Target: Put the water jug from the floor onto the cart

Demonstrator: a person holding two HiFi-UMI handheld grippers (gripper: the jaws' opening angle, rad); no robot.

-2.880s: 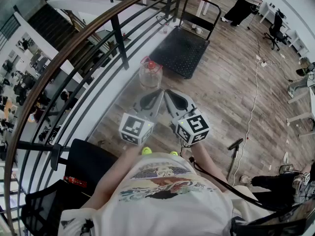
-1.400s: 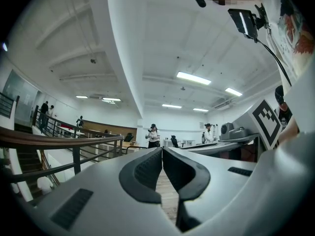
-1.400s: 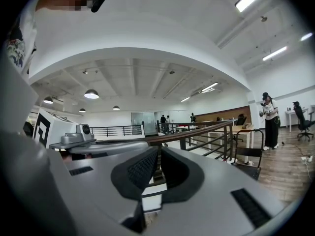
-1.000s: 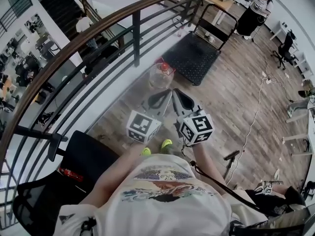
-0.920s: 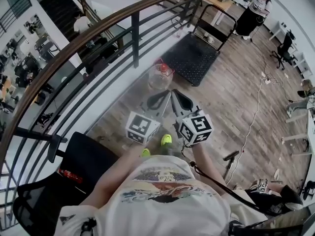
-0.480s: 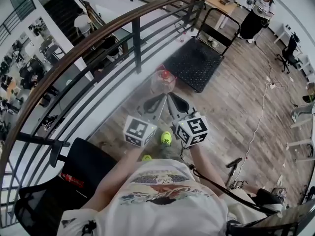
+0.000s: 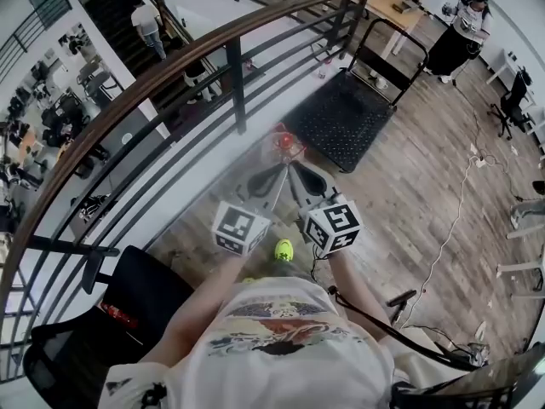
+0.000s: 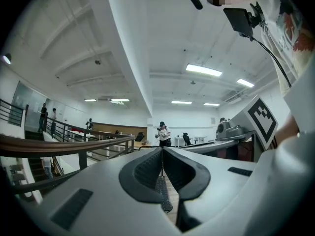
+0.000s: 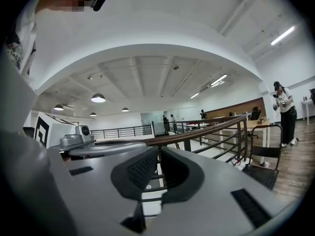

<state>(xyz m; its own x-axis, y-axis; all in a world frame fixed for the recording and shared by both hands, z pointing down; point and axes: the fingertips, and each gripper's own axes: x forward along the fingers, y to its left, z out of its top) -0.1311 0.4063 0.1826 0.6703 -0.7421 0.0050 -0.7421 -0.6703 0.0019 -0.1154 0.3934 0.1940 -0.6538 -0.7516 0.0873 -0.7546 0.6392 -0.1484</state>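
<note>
In the head view the clear water jug (image 7: 287,146) with a red cap stands on the wood floor beside the railing. The black platform cart (image 7: 347,113) with its push handle (image 7: 387,39) sits just beyond it. My left gripper (image 7: 278,169) and right gripper (image 7: 292,168) are held side by side, level, with their tips just short of the jug. Both are shut and hold nothing. The left gripper view shows its gripper (image 8: 162,149) with jaws pressed together. The right gripper (image 9: 158,149) looks the same in its own view, and the cart (image 9: 261,175) shows low right there. Neither gripper view shows the jug.
A curved black railing with a wooden handrail (image 7: 162,71) runs along the left, over a stairwell. A black office chair (image 7: 145,292) stands at my lower left. A cable (image 7: 451,220) trails over the floor at right. A person (image 7: 464,31) stands far off by desks.
I have walked forward with both grippers. The jug and cart now lie closer to the gripper tips. Both grippers stay shut.
</note>
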